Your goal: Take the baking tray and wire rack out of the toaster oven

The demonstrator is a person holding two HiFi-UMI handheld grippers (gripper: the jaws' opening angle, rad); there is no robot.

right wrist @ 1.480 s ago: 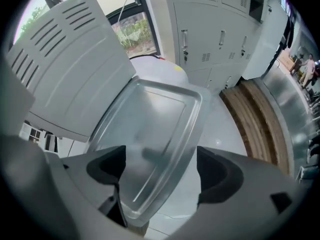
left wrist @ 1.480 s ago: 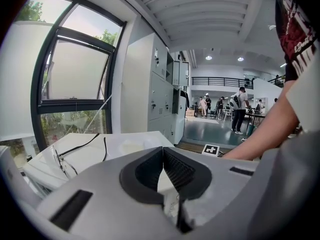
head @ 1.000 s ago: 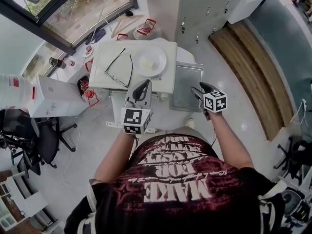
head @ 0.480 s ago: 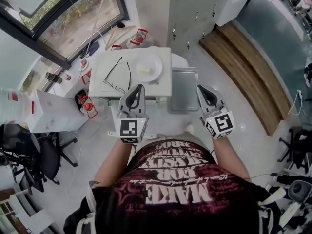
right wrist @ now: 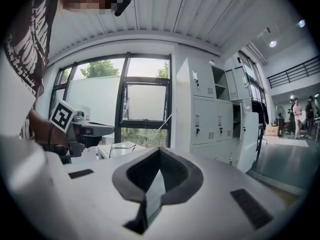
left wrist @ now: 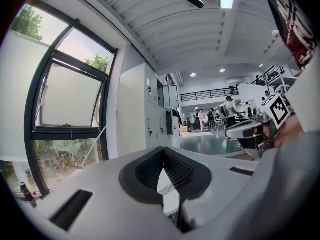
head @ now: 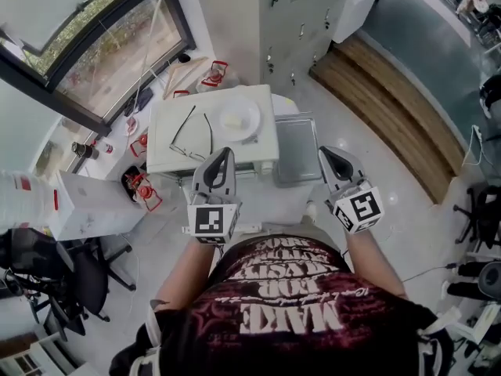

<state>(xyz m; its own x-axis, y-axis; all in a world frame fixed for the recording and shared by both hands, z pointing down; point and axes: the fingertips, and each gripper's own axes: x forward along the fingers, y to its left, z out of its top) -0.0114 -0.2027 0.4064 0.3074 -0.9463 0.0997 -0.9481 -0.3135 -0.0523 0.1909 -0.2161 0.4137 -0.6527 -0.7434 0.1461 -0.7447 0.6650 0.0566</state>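
The white toaster oven [head: 176, 151] stands below and in front of me. A thin dark wire rack [head: 192, 130] and a white plate [head: 239, 119] lie on its top. The grey baking tray [head: 296, 149] lies flat just right of the oven. My left gripper [head: 221, 153] hangs above the oven's near edge, shut and empty. Held level near the tray's near right corner, my right gripper [head: 329, 153] is also shut, holding nothing. In the left gripper view the pads [left wrist: 172, 169] meet at the tip; the right gripper view shows its pads [right wrist: 167, 171] closed as well.
A large window [head: 94, 30] fills the left; grey lockers [head: 293, 14] stand behind the oven. A white box [head: 86, 202] and a black office chair [head: 70, 280] sit at lower left. Red-handled items [head: 141, 190] lie on the floor. A wooden strip [head: 391, 108] runs at right.
Both grippers have risen toward me. The right one has left the tray's near edge, come up level, and its jaws have shut empty. The tray stays beside the oven.
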